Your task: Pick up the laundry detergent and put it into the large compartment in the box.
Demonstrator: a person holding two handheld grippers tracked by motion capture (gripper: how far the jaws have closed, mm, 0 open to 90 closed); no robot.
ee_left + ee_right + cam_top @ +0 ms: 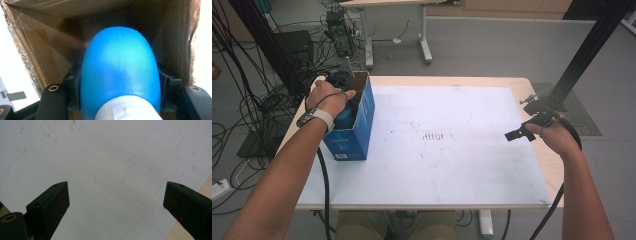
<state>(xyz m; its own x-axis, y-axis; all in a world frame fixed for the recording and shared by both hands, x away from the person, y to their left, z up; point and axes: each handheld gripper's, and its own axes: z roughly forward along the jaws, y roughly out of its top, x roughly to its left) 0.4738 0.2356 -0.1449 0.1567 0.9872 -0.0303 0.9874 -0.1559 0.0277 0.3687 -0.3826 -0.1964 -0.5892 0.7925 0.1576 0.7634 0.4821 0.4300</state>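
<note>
Lab: cable tangles [247, 107], rig frames [592, 47]

blue bottle [119, 67] — cap cut off | left claw [346, 100] — hidden in box [362, 127]

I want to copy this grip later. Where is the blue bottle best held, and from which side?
Grip the blue bottle across its rounded body just past the white cap, coming in cap end first through the box's open top, as the left gripper does.

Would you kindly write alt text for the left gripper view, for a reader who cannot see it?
A blue plastic bottle with a white cap is clamped between the two black jaws of the left tool, pointing bottom-first into an open cardboard box. The box's brown inner walls surround the bottle, and white table surface shows outside them.
</note>
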